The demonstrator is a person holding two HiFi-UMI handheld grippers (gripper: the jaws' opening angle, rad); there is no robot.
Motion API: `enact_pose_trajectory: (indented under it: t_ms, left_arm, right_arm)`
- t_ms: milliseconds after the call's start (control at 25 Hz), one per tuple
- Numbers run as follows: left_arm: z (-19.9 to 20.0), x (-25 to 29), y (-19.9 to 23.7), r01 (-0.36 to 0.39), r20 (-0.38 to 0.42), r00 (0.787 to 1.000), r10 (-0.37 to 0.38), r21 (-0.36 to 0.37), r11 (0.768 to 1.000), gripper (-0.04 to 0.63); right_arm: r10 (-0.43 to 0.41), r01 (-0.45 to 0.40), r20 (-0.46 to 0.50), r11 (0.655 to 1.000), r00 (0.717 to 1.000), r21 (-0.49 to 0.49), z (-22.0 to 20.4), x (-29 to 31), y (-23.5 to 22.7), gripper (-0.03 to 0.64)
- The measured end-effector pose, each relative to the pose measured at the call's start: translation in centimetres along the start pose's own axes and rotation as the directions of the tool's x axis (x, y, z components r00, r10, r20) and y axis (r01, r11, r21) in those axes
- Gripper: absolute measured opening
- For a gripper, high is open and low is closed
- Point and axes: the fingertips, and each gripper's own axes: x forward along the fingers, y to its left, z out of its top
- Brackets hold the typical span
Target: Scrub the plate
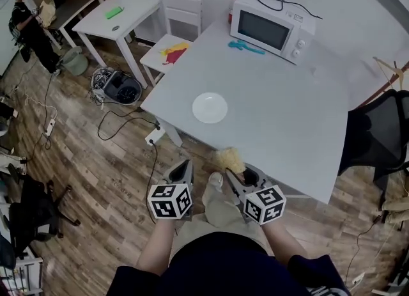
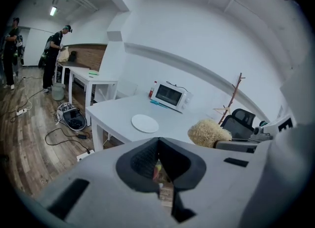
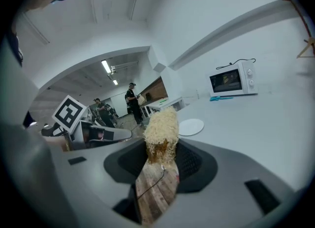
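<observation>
My right gripper point(image 1: 241, 174) is clamped on a straw-coloured scrubber point(image 1: 229, 159), just off the near edge of the white table point(image 1: 287, 122). My left gripper point(image 1: 183, 168), beside it, has its jaws pressed together on nothing. The white plate point(image 1: 209, 107) lies flat on the table, well apart from both, with a microwave point(image 1: 271, 26) beyond.

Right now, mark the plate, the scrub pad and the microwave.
plate point(image 1: 209, 107): head view, its centre.
scrub pad point(image 3: 160, 126): right gripper view, its fibrous top.
microwave point(image 1: 262, 29): head view, its door glass.
</observation>
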Motion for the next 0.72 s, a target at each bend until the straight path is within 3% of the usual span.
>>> enact_pose_trajectory:
  t_ms: [360,720]
  left_arm:
    - [-4.6,-5.1,-3.5,0.047,-0.012,0.999,-0.048,-0.036,0.998,0.017]
    - [-3.5,-6.0,-3.8,0.07,-0.001,0.998,-0.07,-0.025,0.997,0.018]
  right_arm:
    - [0.022,-0.022,-0.004,0.999,1.0,-0.027,-2.6,-4.7,3.1,0.166]
    - [0.0,0.0,0.03,1.0,1.0,0.003,-2.1,-5.0,4.1,0.164]
